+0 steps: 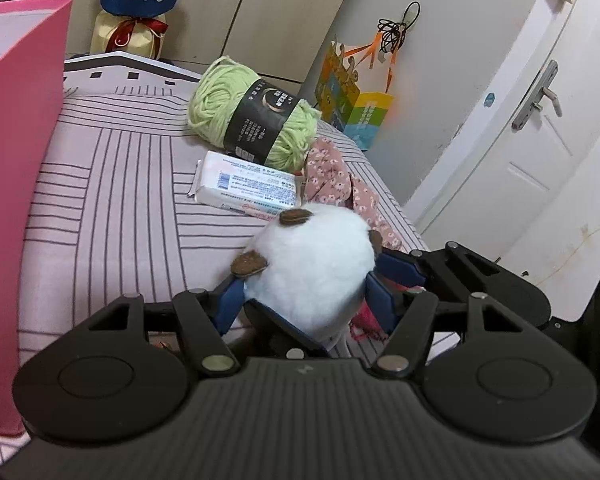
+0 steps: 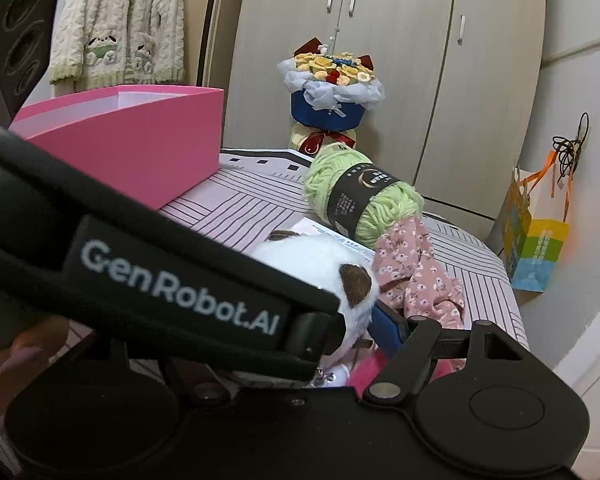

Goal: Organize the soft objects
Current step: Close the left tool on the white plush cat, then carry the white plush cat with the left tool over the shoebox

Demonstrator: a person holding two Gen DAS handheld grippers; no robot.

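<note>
My left gripper (image 1: 306, 292) is shut on a white plush toy (image 1: 312, 264) with brown ears, held over the striped bed (image 1: 112, 200). The toy also shows in the right wrist view (image 2: 324, 268). A green yarn skein (image 1: 252, 116) with a black label, a white tissue pack (image 1: 246, 186) and a pink floral cloth (image 1: 336, 176) lie beyond it. A pink box (image 1: 16, 120) stands at the left. In the right wrist view the left gripper's body (image 2: 160, 280) blocks the right gripper; only its right blue finger (image 2: 388, 326) shows beside the toy.
A blue-wrapped bouquet (image 2: 332, 92) stands behind the bed by the wardrobe (image 2: 380, 40). A colourful paper bag (image 2: 536, 248) hangs at the right near the bed's edge. A white door (image 1: 520, 120) is at the right. A knitted cardigan (image 2: 120, 28) hangs at the left.
</note>
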